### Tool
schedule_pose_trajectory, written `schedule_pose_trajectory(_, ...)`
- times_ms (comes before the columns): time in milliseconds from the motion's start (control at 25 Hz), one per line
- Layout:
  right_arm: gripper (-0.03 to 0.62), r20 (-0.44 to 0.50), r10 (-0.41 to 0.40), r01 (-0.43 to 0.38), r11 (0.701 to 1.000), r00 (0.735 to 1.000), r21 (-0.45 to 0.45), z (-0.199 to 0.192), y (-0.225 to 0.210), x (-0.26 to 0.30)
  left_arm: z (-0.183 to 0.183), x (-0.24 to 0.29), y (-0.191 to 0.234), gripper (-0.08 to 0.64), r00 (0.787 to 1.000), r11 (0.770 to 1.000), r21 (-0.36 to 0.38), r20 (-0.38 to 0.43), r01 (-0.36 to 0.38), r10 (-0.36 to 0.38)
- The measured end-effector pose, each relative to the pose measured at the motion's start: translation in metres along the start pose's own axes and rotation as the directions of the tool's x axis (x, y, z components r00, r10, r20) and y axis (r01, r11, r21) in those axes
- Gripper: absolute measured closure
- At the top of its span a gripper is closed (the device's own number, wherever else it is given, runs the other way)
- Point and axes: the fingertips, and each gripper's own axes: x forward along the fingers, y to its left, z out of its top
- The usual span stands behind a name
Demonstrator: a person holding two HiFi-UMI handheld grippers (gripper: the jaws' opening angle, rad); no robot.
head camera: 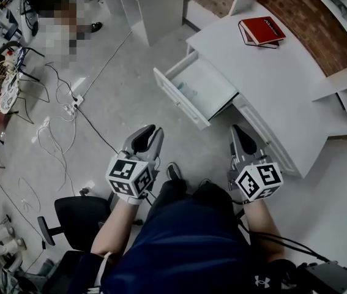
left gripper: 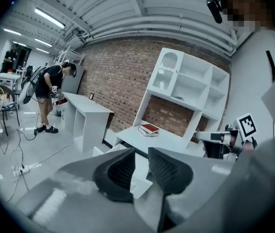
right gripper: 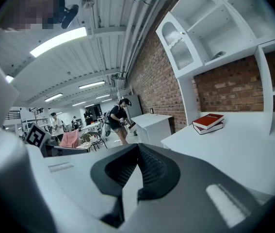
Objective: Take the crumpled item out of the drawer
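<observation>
Drawer (head camera: 181, 101) open; small, pale crumpled item (head camera: 187, 91) inside.

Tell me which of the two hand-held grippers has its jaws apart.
The grey left hand-held gripper: a clear gap, nothing in it. The right hand-held gripper has its jaw tips touching.
</observation>
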Motion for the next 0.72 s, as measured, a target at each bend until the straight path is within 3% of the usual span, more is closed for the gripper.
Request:
schedule_pose_trajectory(360,0.589,-0.015,0.012,-0.011,1.0,1.0,0.02,-0.007,0.002,0.033,0.015,0.013,0.035,0.466,0.999,0.993,0.116,-0.015,-0.035,0.037)
schedule_pose_trajectory(560,0.589,-0.028,0.032,-0.031,0.998,0.999,0.055,-0.012,-0.017,0.059,0.024,0.041,0.046,0.466,0.996,0.965,0.258,-0.05,-0.056,0.071)
schedule_pose_trajectory(720,0.589,-0.04,0.061,-0.057,0.994,0.997,0.088,-0.012,-0.036,0.085,0.039,0.069,0.052,0.466,0.994,0.945,0.321,-0.07,-0.058,0.084)
